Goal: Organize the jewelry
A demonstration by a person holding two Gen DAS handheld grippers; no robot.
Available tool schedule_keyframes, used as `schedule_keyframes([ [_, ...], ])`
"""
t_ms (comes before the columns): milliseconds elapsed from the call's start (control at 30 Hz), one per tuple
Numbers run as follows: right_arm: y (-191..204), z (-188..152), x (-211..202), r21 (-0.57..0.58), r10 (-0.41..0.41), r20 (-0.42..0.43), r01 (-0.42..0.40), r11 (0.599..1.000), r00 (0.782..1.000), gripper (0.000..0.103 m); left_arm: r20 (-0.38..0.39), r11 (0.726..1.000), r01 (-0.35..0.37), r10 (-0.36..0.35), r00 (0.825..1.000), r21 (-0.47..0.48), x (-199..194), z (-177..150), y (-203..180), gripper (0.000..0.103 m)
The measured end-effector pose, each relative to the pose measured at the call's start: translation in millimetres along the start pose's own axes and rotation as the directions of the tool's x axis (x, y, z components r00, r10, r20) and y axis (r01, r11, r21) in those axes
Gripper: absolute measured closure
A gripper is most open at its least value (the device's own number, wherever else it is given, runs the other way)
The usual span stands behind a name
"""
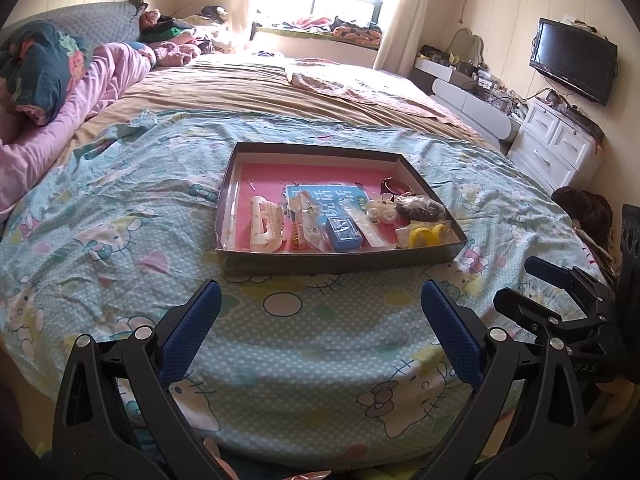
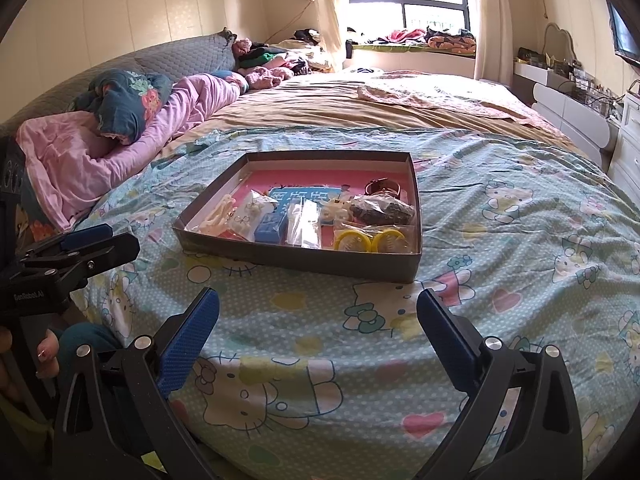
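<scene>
A shallow dark cardboard tray with a pink floor lies on the bed's cartoon-cat sheet. In it are a white hair claw, a small blue box, clear bags of trinkets, yellow rings, a dark bagged piece and a dark red bangle. My left gripper hangs open in front of the tray's near edge, empty. My right gripper is open and empty too, just short of the tray.
A pink quilt and pillows are piled at the bed's left. A white dresser and wall TV stand to the right. The other gripper shows at the edge of each view, with a hand holding it.
</scene>
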State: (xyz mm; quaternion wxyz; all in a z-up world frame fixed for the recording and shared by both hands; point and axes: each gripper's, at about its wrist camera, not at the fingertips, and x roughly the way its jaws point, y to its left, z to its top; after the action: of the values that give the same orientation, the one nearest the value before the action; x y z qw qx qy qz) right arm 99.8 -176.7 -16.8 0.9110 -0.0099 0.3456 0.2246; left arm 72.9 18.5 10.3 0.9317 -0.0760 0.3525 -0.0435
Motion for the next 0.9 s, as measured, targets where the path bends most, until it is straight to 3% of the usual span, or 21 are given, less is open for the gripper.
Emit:
schedule_keyframes([
  [900,0.9,0.6,-0.5,-0.004,-0.003,0.001,0.003,1.0,1.0,0.005,-0.016,1.0,-0.014,0.014,1.0,0.011,1.3,-1.8,-1.2,0.009],
])
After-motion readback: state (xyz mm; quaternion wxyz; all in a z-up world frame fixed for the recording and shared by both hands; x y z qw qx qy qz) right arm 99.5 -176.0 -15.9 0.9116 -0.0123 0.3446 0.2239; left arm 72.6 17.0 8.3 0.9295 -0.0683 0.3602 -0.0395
